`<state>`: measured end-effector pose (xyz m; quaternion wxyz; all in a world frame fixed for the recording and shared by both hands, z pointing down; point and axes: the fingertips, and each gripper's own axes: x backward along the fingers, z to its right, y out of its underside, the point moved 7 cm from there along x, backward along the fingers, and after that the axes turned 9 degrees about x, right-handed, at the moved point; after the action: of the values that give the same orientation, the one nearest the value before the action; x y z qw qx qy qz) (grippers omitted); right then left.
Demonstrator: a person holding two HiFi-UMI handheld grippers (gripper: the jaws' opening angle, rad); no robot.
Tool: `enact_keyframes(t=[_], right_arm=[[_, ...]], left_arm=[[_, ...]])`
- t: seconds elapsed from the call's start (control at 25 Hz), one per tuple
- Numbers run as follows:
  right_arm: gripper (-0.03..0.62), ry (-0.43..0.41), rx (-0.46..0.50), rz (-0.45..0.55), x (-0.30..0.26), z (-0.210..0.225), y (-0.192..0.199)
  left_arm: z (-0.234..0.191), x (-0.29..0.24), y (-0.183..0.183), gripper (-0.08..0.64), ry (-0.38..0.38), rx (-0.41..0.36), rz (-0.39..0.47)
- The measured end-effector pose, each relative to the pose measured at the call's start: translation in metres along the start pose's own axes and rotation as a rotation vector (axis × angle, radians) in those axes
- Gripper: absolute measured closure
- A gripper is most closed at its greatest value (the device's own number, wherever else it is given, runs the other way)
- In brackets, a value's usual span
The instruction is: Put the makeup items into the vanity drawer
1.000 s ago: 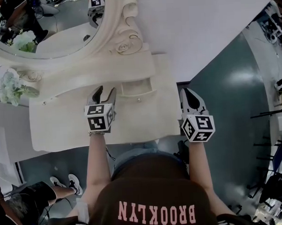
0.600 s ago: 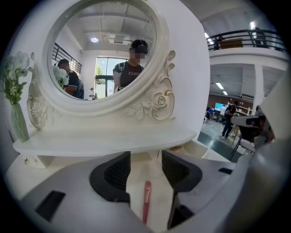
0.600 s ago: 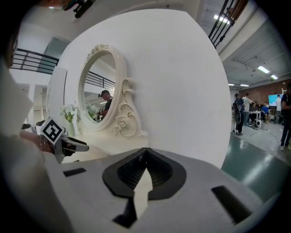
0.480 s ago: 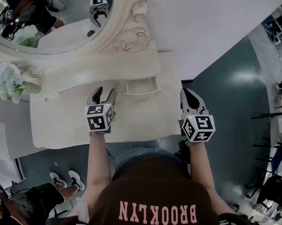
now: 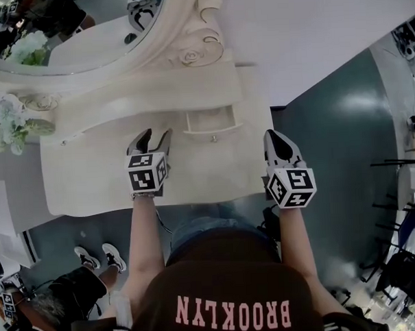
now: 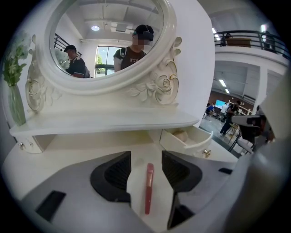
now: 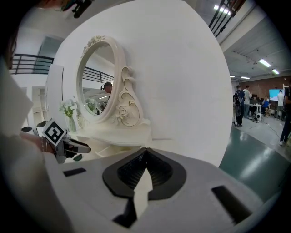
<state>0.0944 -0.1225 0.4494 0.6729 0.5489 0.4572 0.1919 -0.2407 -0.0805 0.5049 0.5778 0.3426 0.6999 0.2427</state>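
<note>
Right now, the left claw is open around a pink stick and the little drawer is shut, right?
Not quite. The drawer is open, not shut: the left gripper view shows it pulled out. The rest holds: the left claw is open, with the pink stick lying between its jaws.
</note>
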Motion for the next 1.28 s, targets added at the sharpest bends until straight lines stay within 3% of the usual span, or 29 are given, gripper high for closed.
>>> enact_keyframes(t=[0.84,1.04,1.28], right_arm=[[0.595,-0.014,-0.06,-0.11,-0.002,-0.007,0.044],[0.595,-0.016,-0.068,-0.116,-0.003,-0.005,0.049],[0.595,-0.018,-0.066,-0.121,-0.001,-0.004,0.052]], left_arm=[[-0.003,-0.015,0.055,0.365,0.001,0.029,-0.155],[-0.004,-0.016,0.058,0.367,-0.013,0.029,-0.146],[-0.006,-0.016,0.06,0.426,-0.06,-0.01,-0.132]])
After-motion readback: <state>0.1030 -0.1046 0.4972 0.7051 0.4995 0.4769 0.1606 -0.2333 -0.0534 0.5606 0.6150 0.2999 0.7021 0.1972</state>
